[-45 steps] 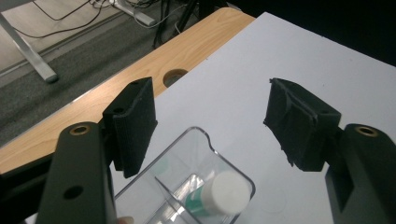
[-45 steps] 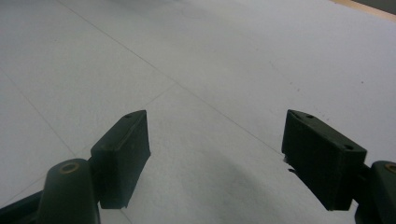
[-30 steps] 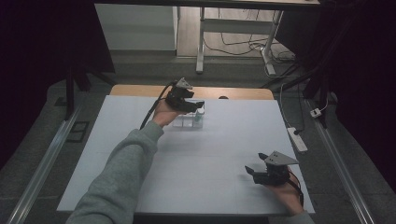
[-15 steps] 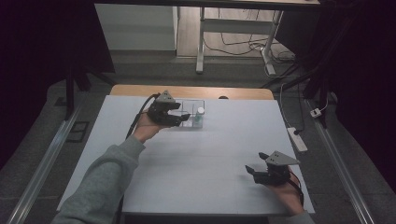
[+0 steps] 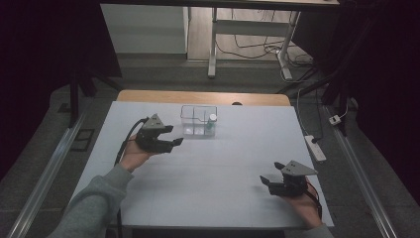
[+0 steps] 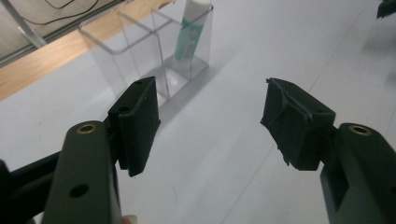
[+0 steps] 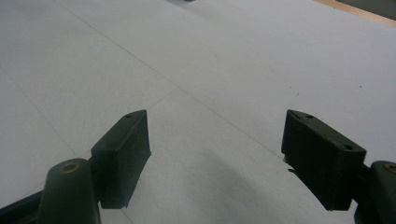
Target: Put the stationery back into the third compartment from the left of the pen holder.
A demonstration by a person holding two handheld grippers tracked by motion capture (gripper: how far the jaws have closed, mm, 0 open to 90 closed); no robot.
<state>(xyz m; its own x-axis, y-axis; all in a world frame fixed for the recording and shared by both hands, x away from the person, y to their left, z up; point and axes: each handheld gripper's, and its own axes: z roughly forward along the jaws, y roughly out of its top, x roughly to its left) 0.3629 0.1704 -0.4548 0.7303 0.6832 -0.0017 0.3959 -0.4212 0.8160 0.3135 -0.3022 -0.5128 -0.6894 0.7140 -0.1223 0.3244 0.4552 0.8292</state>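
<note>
While the left gripper (image 5: 168, 138), jaws spread and empty, is hanging just beside the clear organizer (image 5: 198, 120) holding the upright tube (image 5: 211, 123) in its right compartment, the person is best keeping it clear of those thin walls.

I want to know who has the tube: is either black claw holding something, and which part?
Nothing is held. The left gripper and the right gripper are both open and empty; the tube stands in the clear box.
</note>
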